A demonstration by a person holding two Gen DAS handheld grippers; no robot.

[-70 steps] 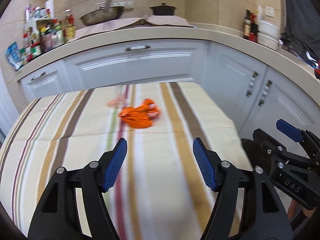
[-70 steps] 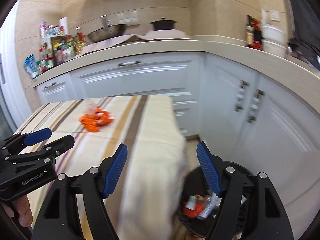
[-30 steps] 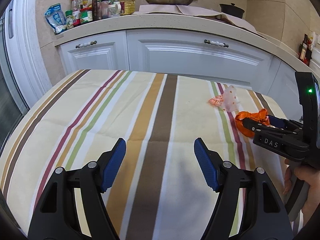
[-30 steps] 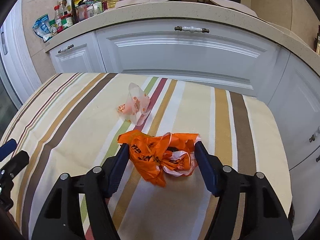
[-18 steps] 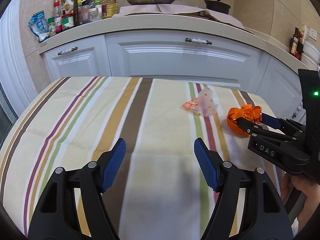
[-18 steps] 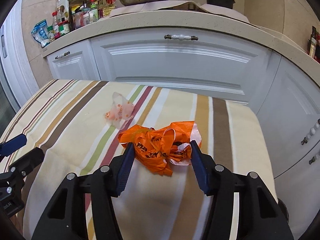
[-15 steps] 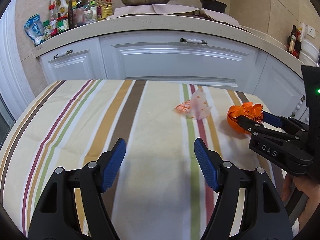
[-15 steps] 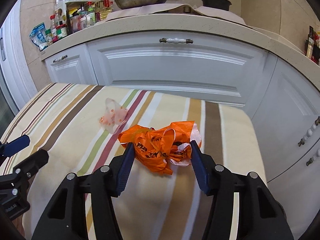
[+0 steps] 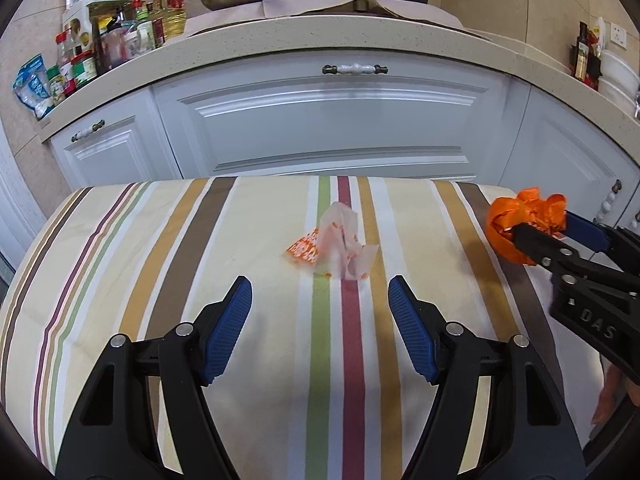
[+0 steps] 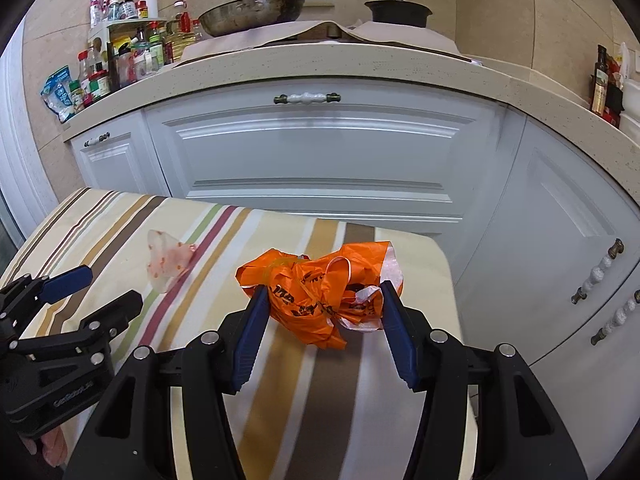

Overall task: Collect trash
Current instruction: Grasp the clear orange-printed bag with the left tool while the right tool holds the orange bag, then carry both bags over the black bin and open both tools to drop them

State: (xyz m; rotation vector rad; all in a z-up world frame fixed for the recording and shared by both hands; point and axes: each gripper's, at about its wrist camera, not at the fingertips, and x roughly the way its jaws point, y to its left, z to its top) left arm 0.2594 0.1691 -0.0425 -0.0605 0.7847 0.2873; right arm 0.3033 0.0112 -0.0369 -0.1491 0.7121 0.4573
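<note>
My right gripper (image 10: pixel 322 322) is shut on a crumpled orange plastic bag (image 10: pixel 316 280) and holds it just above the striped tablecloth (image 10: pixel 320 420) near the table's right end. The bag (image 9: pixel 524 224) and the right gripper (image 9: pixel 552 236) also show at the right of the left wrist view. A small clear wrapper with orange print (image 9: pixel 336 246) lies on the cloth just ahead of my left gripper (image 9: pixel 320 320), which is open and empty above the cloth. The wrapper (image 10: pixel 168 260) also shows at the left of the right wrist view, beyond the left gripper (image 10: pixel 96 292).
White kitchen cabinets (image 9: pixel 340 128) curve close behind and to the right of the table. The counter (image 9: pixel 320 36) above them holds a pan, a black pot and a rack of bottles. The table's right edge (image 10: pixel 452 300) drops off beside the bag.
My right gripper closed on the orange bag and lifted it slightly. My left gripper swung right and forward, so the clear wrapper now lies centred just ahead of its fingers.
</note>
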